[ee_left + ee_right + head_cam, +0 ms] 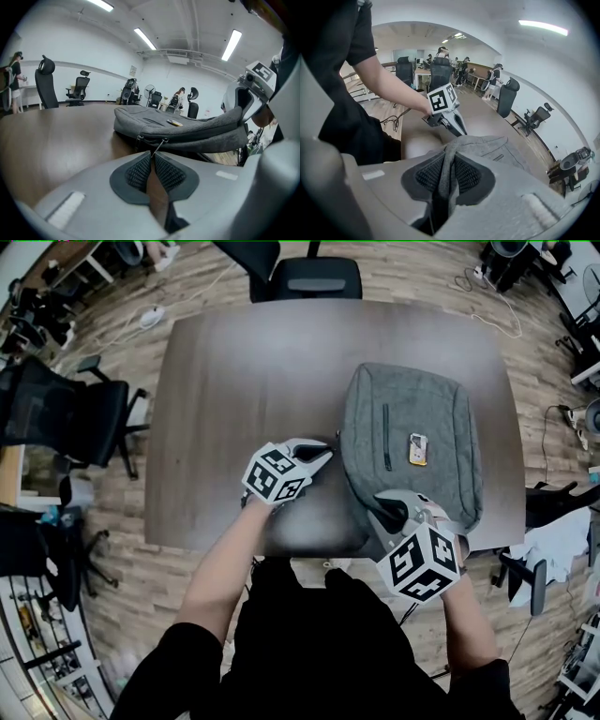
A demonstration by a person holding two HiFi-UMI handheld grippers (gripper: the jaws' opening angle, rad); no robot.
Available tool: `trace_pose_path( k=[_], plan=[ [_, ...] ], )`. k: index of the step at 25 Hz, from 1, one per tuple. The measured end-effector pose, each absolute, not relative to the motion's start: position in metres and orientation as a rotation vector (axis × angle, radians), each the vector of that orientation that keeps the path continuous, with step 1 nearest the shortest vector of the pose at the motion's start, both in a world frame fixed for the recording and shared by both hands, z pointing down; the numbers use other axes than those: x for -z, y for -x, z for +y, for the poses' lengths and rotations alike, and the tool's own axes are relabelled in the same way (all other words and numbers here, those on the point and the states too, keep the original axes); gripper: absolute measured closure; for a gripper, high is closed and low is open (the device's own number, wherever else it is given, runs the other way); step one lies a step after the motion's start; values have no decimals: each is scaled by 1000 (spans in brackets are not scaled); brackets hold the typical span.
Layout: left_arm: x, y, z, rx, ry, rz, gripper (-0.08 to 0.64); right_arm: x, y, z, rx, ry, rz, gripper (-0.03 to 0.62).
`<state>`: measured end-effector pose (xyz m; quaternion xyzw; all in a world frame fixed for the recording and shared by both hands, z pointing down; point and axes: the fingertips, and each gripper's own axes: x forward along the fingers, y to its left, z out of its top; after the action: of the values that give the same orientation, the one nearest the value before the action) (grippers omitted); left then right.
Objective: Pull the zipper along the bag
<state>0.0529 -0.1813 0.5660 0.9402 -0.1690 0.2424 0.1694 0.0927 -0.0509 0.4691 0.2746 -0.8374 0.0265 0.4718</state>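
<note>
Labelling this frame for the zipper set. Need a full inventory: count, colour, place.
table: 1, dark brown, centre of the head view
bag: 1, grey, lying on the table's right half
tag: 1, yellow and white, on top of the bag
zipper pull: 1, metal, on the bag's left edge
office chairs: at least 2, black, one at the table's far side, one to its left
people: several, far back in the room
forearms: 2, bare, at the table's near edge
left gripper: 1, pale grey, jaws shut on the zipper pull
right gripper: 1, pale grey, jaws shut on a fold of the bag
</note>
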Motion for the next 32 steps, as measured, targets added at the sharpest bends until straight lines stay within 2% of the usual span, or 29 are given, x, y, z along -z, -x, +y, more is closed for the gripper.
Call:
trace_pose_path(
  k=[8, 17, 32],
  plan=[
    [-538, -50, -173, -500, -2619, -468, 535, -453, -106, -59, -85, -756, -2105, 531],
    [-544, -47, -181, -442, -2571, -513, 530, -459, -106, -50, -33, -736, -2072, 532],
    [-575, -46, -200, -546, -2524, -606, 523, -480, -99, -43, -28, -697, -2068, 528]
  ],
)
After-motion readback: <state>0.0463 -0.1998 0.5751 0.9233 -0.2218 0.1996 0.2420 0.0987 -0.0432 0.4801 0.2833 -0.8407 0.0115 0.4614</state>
